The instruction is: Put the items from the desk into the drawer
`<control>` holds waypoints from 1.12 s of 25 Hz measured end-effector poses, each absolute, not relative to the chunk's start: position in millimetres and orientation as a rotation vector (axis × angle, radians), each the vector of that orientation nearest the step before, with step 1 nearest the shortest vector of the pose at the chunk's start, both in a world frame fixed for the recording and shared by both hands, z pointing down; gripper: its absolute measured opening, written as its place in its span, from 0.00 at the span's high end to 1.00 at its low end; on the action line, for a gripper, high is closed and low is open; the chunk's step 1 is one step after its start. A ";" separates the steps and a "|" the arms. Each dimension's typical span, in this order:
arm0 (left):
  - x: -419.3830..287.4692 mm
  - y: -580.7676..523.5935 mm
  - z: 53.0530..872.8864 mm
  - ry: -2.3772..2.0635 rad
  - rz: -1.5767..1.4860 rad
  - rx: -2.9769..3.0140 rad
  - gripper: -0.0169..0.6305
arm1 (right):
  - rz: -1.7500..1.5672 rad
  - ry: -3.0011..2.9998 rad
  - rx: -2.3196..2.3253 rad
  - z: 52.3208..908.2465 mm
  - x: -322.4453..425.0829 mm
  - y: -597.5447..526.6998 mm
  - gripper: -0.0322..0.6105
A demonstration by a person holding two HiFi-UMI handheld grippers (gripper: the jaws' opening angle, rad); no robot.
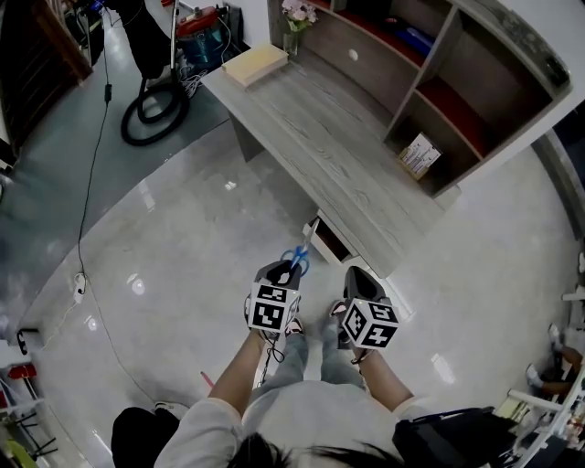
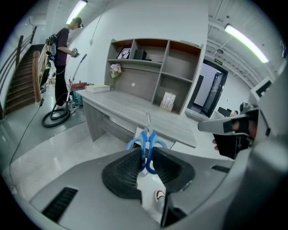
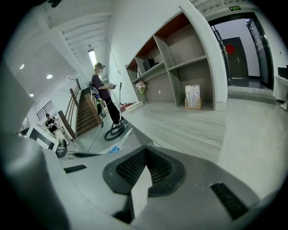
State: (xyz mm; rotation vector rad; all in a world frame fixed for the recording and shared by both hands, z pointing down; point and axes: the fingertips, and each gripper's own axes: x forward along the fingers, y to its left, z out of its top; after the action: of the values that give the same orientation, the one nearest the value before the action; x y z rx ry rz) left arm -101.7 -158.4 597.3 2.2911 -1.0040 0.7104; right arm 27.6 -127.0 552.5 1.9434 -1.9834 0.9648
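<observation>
Blue-handled scissors point(image 1: 295, 259) are clamped by their handles in my left gripper point(image 1: 289, 270), just in front of the grey desk's near end. In the left gripper view the scissors point(image 2: 146, 143) stick up from the shut jaws, with the blade tip towards the desk top point(image 2: 135, 110). A drawer point(image 1: 326, 240) stands partly open under the desk edge, right ahead of the scissors. My right gripper point(image 1: 359, 276) hangs beside the left one. Its jaws point(image 3: 144, 155) are shut with nothing between them. The scissors point(image 3: 116, 146) also show at the left of the right gripper view.
A flat beige box point(image 1: 255, 64) and a flower vase point(image 1: 294, 27) sit at the desk's far end. A small carton point(image 1: 420, 155) stands in the hutch's lower shelf. A black hose point(image 1: 154, 111) coils on the floor at left, where a person point(image 2: 60, 54) stands.
</observation>
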 end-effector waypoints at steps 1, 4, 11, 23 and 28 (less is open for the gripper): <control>-104.9 -156.6 601.6 -1.005 0.716 2.281 0.85 | 0.971 -1.982 1.935 557.0 25.0 -126.3 0.95; -111.2 -152.6 613.2 -1.005 0.733 2.259 0.85 | 0.987 -1.972 1.909 571.0 20.2 -124.9 0.95; -116.3 -149.6 639.9 -0.985 0.759 2.240 0.85 | 1.014 -1.939 1.886 598.3 13.6 -125.4 0.95; -103.9 -142.1 710.8 -0.930 0.813 2.184 0.85 | 1.067 -1.882 1.870 668.1 21.0 -129.4 0.95; -93.4 -137.0 737.7 -0.912 0.833 2.160 0.85 | 1.090 -1.849 1.863 699.3 32.1 -125.4 0.95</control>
State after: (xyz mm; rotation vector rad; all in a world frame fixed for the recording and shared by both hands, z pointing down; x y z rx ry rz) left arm -93.4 -137.0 737.7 2.1605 -0.9120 0.8331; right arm 32.1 -125.4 699.3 1.8625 -1.8485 1.0901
